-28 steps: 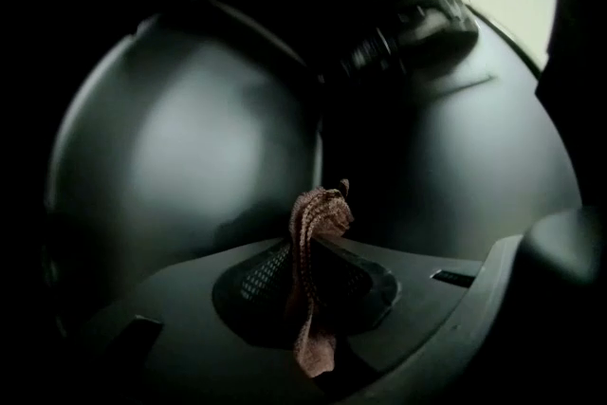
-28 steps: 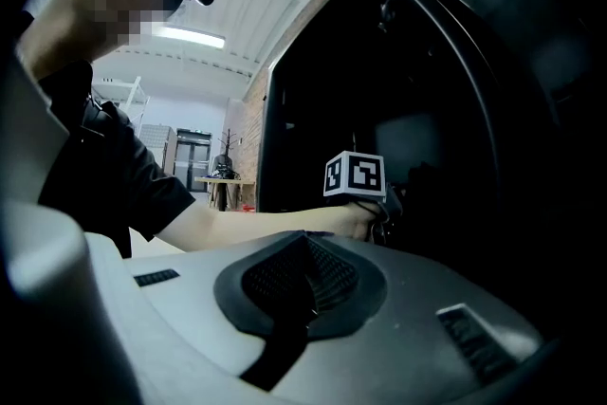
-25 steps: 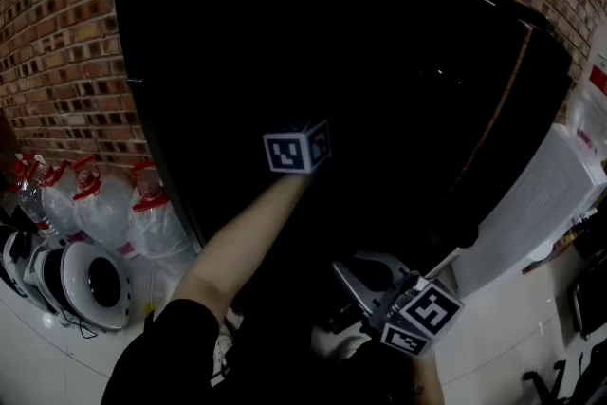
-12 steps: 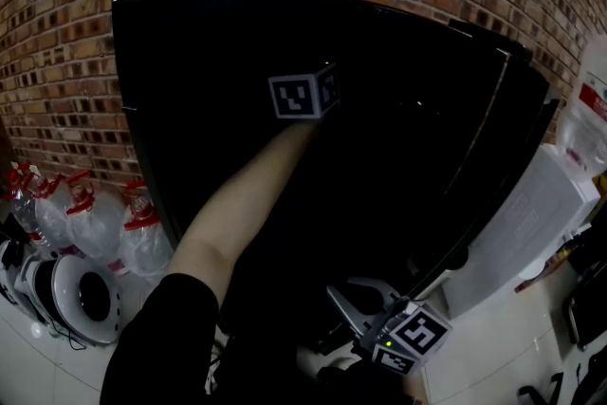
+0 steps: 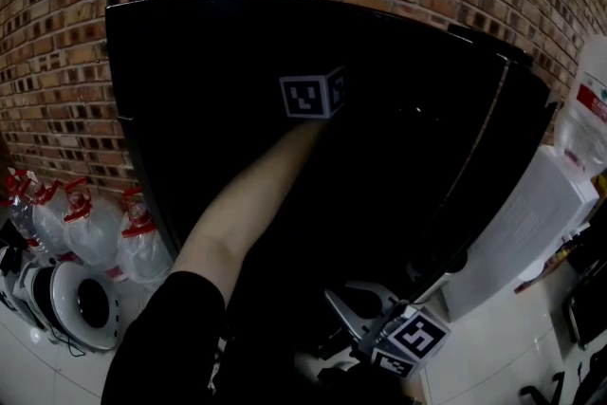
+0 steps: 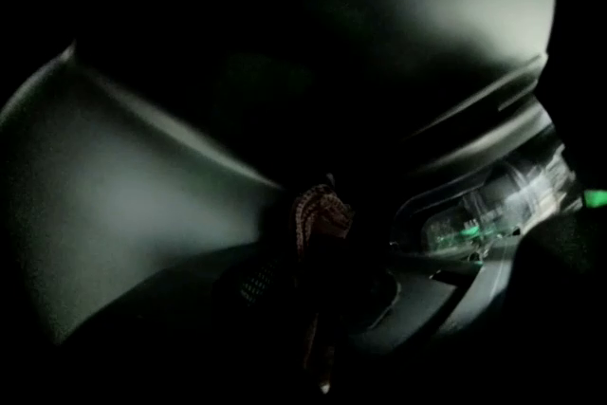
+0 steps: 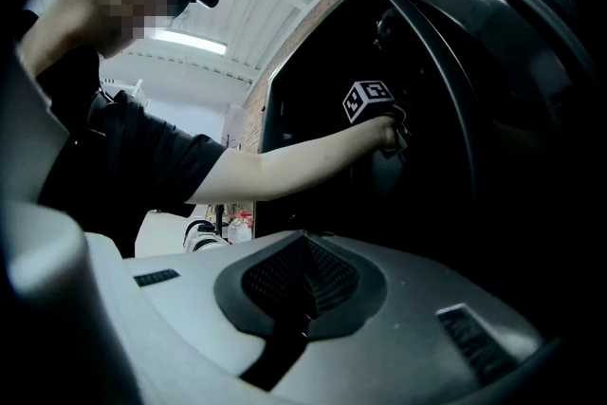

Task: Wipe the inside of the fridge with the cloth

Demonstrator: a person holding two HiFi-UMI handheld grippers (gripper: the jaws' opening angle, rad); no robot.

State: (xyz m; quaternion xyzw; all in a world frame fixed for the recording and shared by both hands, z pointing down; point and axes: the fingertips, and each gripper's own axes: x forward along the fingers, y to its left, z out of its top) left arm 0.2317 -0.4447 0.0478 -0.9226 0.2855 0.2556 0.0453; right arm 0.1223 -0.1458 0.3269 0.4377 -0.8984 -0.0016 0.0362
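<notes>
The black fridge stands open against the brick wall, its inside dark. My left arm reaches into it in the head view, where only the left gripper's marker cube shows and the jaws are lost in the dark. In the left gripper view, my left gripper is shut on a red-checked cloth that bunches out past the tips, close to the pale inner wall. My right gripper hangs low outside the fridge, and its pads are pressed together with nothing between them.
A lit fitting sits on the fridge's inside at the right. The open door stands at the right, with a white box beyond it. Water bottles and a white round appliance crowd the floor on the left.
My left arm has risen higher inside the fridge, carrying the cloth up with it. The right gripper has stayed low in about the same place.
</notes>
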